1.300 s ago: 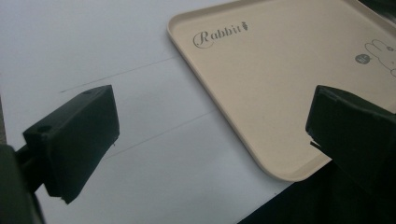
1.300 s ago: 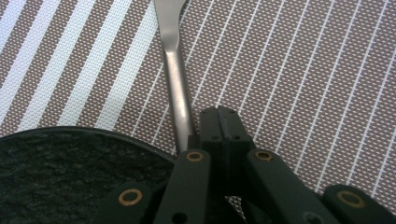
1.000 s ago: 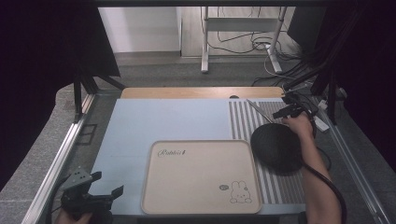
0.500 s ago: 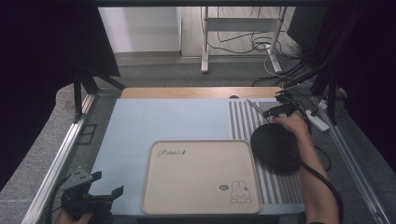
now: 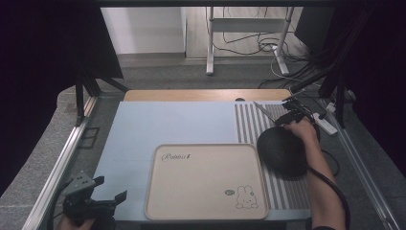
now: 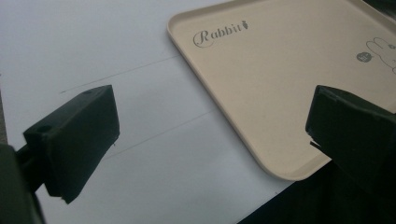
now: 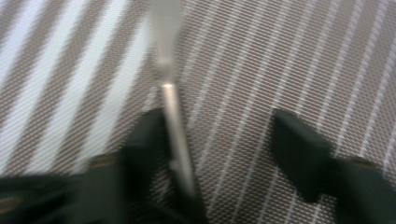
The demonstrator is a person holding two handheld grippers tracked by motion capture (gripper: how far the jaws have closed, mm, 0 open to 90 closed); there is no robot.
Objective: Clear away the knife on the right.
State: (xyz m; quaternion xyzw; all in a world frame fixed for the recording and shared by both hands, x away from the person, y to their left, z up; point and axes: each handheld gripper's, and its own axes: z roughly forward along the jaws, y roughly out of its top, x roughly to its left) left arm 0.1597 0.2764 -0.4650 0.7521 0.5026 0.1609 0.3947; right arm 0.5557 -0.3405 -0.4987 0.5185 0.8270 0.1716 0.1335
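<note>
L gripper (image 5: 109, 189) is hanging at the near-left table corner w/ fingers (image 6: 74, 140) spread wide, nothing btwn them; beige tray (image 6: 280, 79) is lying just ahead & to the right of them on the pale blue mat (image 6: 93, 46). R gripper (image 7: 219, 149) is hovering over the striped placemat (image 7: 303, 56), fingers apart, a thin metal utensil (image 7: 175, 121) lying btwn them, close by the left finger; contact unclear (blur). Black bowl (image 5: 282, 151) is sitting under the R hand (image 5: 300, 129).
</note>
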